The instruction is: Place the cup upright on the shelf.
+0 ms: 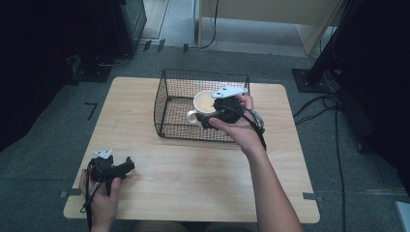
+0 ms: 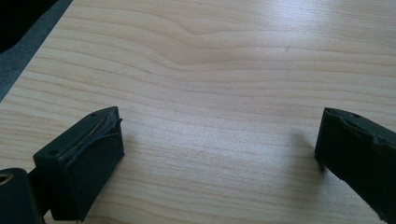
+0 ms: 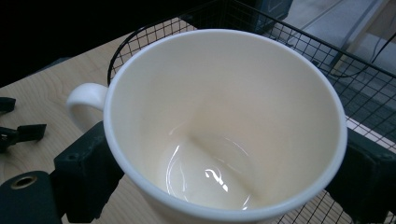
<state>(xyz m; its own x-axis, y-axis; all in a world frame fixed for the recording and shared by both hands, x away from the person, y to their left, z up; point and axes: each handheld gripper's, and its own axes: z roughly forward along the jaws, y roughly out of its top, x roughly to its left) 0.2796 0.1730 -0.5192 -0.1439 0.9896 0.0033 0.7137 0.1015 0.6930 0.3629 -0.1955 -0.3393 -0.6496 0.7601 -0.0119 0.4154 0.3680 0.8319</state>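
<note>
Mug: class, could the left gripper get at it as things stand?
Probably not right away. The left gripper sits open at the table's near corner, while the mug is clamped by the right gripper over the basket.

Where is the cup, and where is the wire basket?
cup (image 3: 224, 116), right gripper view, on its inner wall
wire basket (image 1: 167, 104), high view, on its left mesh wall
</note>
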